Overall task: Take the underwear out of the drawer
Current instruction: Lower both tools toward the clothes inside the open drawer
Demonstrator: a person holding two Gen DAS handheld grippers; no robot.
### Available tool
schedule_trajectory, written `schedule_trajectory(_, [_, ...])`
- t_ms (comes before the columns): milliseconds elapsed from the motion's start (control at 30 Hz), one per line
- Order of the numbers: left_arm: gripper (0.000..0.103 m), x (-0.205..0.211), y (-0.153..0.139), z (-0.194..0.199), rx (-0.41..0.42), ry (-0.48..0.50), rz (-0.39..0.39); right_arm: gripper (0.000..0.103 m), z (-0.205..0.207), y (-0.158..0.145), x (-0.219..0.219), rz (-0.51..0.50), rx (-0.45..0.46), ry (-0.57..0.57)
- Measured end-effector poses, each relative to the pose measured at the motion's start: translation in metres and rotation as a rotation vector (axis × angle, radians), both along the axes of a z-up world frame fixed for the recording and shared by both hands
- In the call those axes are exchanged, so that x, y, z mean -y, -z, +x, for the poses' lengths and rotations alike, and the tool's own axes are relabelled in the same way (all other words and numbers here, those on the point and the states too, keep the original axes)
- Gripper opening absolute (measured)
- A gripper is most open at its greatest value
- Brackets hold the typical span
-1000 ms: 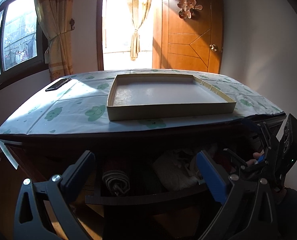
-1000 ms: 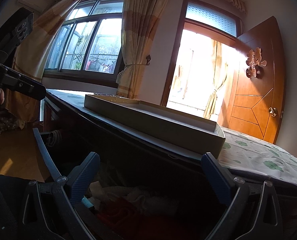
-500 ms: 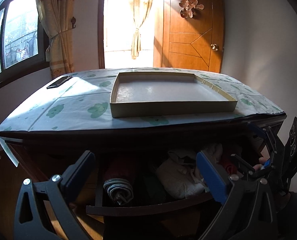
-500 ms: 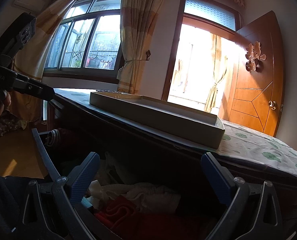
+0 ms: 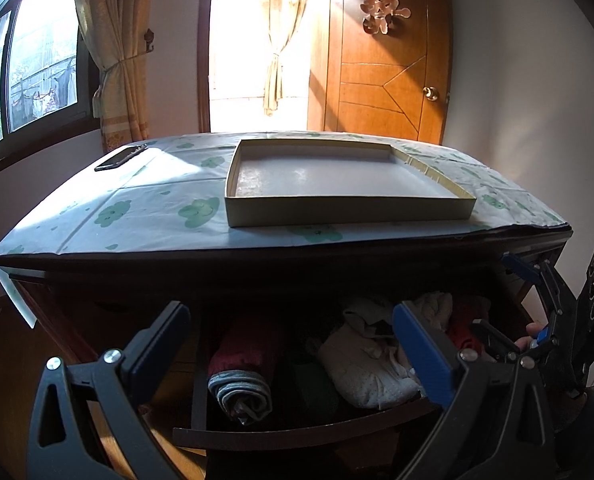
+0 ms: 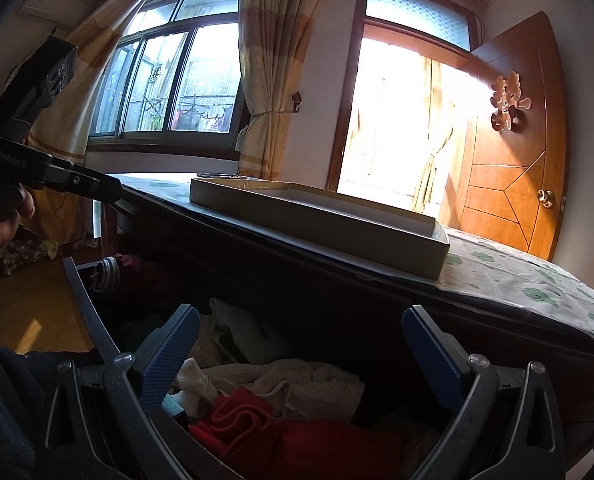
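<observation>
The dark wooden drawer (image 5: 297, 436) stands pulled out under the table top, with rolled and folded underwear inside. A maroon-and-grey roll (image 5: 239, 376) lies at its left, a cream bundle (image 5: 361, 364) at centre, red cloth (image 6: 257, 428) at the right. My left gripper (image 5: 293, 344) hangs open above the drawer front with nothing between its blue pads. My right gripper (image 6: 301, 344) is open too, over the red and cream cloth (image 6: 289, 376). In the left wrist view the right gripper (image 5: 537, 320) is at the drawer's right end.
A shallow beige box lid (image 5: 345, 200) lies on the table's cloud-print cover (image 5: 137, 216). A dark phone (image 5: 119, 157) rests at the far left corner. A wooden door (image 5: 385, 80), a bright doorway and curtained windows stand behind. The floor (image 6: 29, 328) is wooden.
The drawer has slid further out toward me and more of the clothing inside shows. Both grippers stay open.
</observation>
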State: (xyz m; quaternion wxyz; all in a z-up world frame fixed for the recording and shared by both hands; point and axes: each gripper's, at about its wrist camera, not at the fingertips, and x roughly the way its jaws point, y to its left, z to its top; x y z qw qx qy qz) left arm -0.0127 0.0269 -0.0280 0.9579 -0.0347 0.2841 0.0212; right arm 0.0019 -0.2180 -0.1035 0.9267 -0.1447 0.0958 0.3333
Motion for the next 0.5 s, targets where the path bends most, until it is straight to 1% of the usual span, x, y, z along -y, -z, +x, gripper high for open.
schedule_trajectory(500, [0.103, -0.0003, 0.0028, -0.0012, -0.011, 0.003, -0.008, 0.102, -0.0105, 0.0010, 0.0001, -0.027, -0.040, 0.001])
